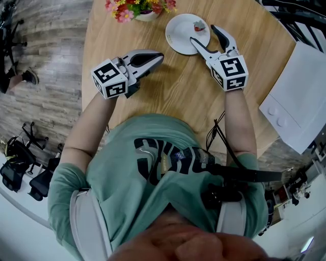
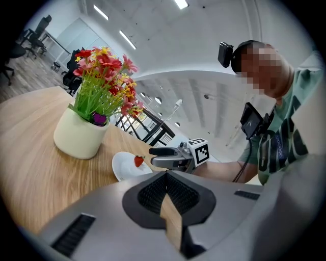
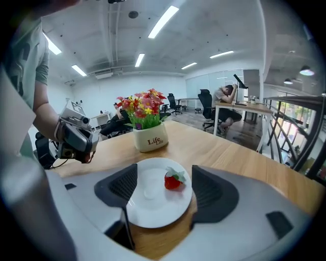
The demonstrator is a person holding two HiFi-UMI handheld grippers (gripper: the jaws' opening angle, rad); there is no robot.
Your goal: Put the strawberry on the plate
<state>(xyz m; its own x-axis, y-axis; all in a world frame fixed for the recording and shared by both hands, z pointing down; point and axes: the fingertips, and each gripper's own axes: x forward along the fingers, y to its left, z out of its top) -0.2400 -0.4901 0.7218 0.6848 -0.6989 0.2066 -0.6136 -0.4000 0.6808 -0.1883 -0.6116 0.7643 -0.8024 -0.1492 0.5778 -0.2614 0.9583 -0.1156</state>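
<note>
My right gripper [image 1: 204, 34] hangs over the small round white plate [image 1: 177, 33], its jaws spread wide and gripping nothing. The red strawberry with green leaves [image 3: 173, 180] lies on that plate, between the parted jaws and clear of both. My left gripper [image 1: 154, 58] is well apart from the plate, above the light wooden table [image 1: 178, 92], its jaws pressed together and empty.

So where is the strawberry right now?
In the head view the strawberry lies on the plate, right of the flower pot, just ahead of the open right claw, which does not touch it.
</note>
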